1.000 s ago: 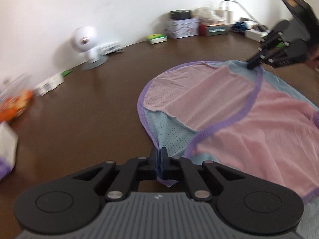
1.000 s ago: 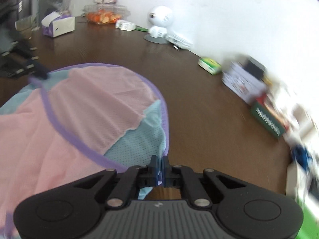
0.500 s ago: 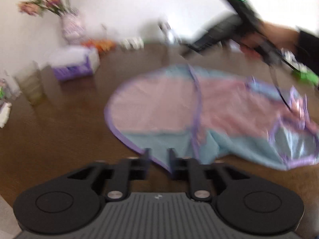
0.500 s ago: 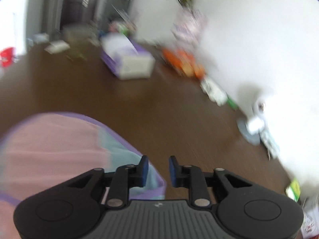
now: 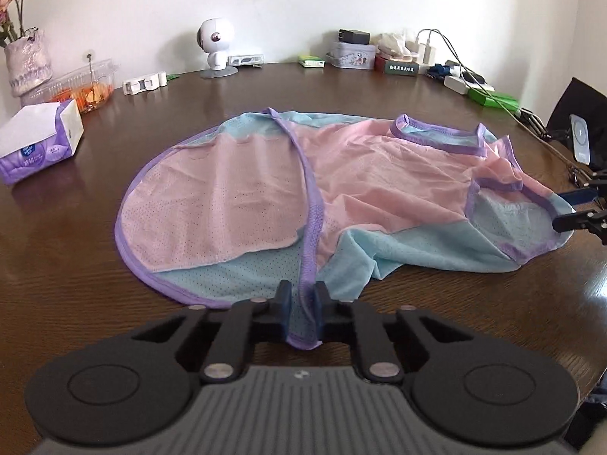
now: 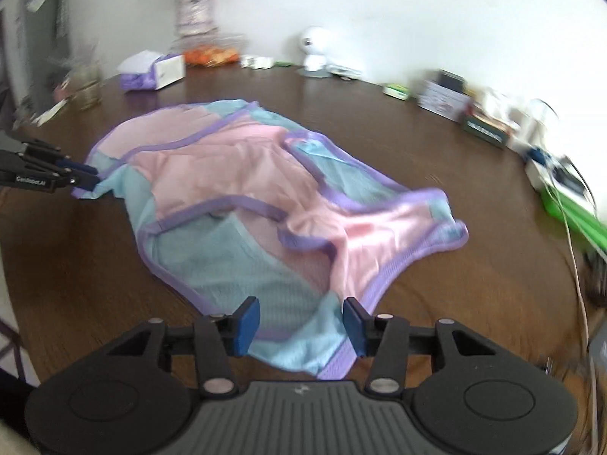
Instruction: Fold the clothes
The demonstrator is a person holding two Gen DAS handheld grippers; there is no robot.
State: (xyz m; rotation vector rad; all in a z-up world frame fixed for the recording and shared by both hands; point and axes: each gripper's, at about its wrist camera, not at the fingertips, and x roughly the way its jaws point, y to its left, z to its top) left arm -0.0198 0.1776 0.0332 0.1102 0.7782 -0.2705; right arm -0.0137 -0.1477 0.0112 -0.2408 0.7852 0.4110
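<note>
Left gripper (image 5: 302, 313), black with blue pads, pointed down at the near edge of a pink, light-blue and purple-trimmed mesh garment (image 5: 379, 182); its fingers were pressed nearly together, pinching the purple-bound hem where a purple seam strip ran down to the edge. In the right wrist view the same gripper (image 6: 89, 180) showed at far left, clamped on the garment's corner, which was drawn to a small point.

Right gripper (image 6: 301, 326) sat over the opposite end of the garment, fingers spread and opening, with a light-blue panel and purple hem lying between the pads (image 6: 248, 320); pads did not press the cloth. In the left wrist view it (image 5: 565, 210) appeared at the right edge, tips just beside the garment's blue corner.

Garment lay mostly flat and spread on a dark brown wooden table (image 5: 76, 250), one rounded flap folded over the middle, wrinkled and bunched toward the right end.

Farther out: a purple-and-white tissue pack (image 5: 41, 140) at left, a clear plastic box with orange contents (image 5: 83, 89), a white clip-like item (image 5: 144, 83), a white round-headed camera on a stand (image 5: 214, 51) against the white wall, a pale printed tin (image 5: 351, 55), green boxes (image 5: 493, 98) with white cables at right, and a vase with pink flowers (image 5: 26, 64) at far left.
</note>
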